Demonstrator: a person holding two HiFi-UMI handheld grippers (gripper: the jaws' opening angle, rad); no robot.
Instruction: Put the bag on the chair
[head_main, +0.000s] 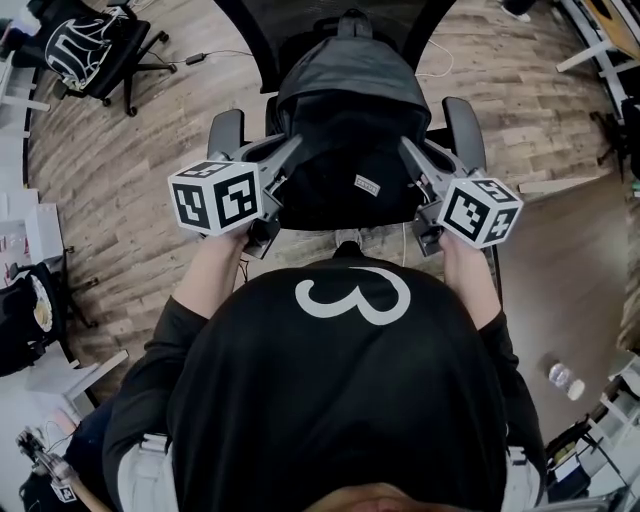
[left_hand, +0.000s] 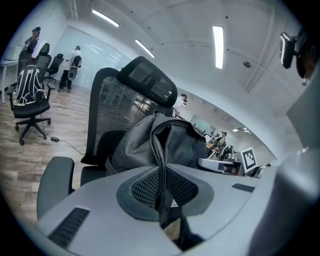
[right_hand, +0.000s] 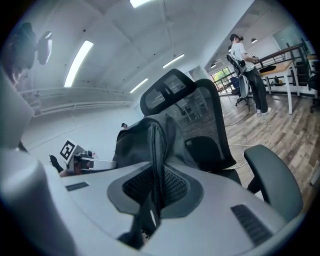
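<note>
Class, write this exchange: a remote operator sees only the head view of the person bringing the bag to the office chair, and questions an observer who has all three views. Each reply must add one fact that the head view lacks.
Operator: The bag hides the jaw tips from me. Is it really gripped on both sides?
Observer: Yes. The left gripper and the right gripper are each shut on a fold of its fabric.
Operator: My frame cuts off the top of the chair. Does it have a headrest?
Observer: Yes, a black headrest tops its back, above the bag.
</note>
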